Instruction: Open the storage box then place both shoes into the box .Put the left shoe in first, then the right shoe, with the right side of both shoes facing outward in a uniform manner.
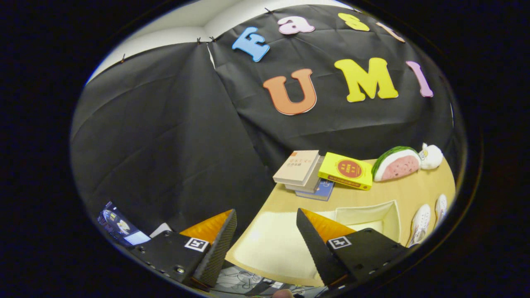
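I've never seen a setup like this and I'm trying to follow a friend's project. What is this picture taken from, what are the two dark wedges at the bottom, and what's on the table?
The picture comes from a wide-angle camera mounted on a hand-held gripper, a two-finger tool that a person carries; there is no robot arm. The camera looks forward along the tool, so the two dark wedges with orange sides are its own fingers. They stand apart, so the gripper is open and holds nothing.

Beyond the fingers is a light wooden table. On it lies a cream storage box that looks already opened, its lid spread flat just ahead of the fingers. Beside the box is a pair of white shoes, not yet inside. Further back are a stack of books, a yellow book, a watermelon-slice plush and a small white plush.
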Demonstrator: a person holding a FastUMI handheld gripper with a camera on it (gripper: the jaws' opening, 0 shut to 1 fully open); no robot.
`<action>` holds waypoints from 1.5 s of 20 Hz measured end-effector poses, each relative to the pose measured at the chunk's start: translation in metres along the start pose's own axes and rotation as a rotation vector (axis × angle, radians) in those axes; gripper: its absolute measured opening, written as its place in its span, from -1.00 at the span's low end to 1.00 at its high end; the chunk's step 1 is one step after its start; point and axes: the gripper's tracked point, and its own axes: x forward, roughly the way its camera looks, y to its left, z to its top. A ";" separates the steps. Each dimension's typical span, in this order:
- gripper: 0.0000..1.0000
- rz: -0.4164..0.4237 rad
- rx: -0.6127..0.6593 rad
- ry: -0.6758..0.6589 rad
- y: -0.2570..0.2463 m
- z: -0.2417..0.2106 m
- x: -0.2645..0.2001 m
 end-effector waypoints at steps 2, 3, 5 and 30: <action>0.82 -0.036 -0.014 -0.030 -0.016 0.006 -0.008; 0.84 -0.058 -0.024 -0.046 -0.025 0.009 -0.016; 0.86 -0.113 -0.051 -0.077 -0.051 0.015 -0.035; 0.92 -0.557 0.060 0.157 -0.474 -0.118 -0.169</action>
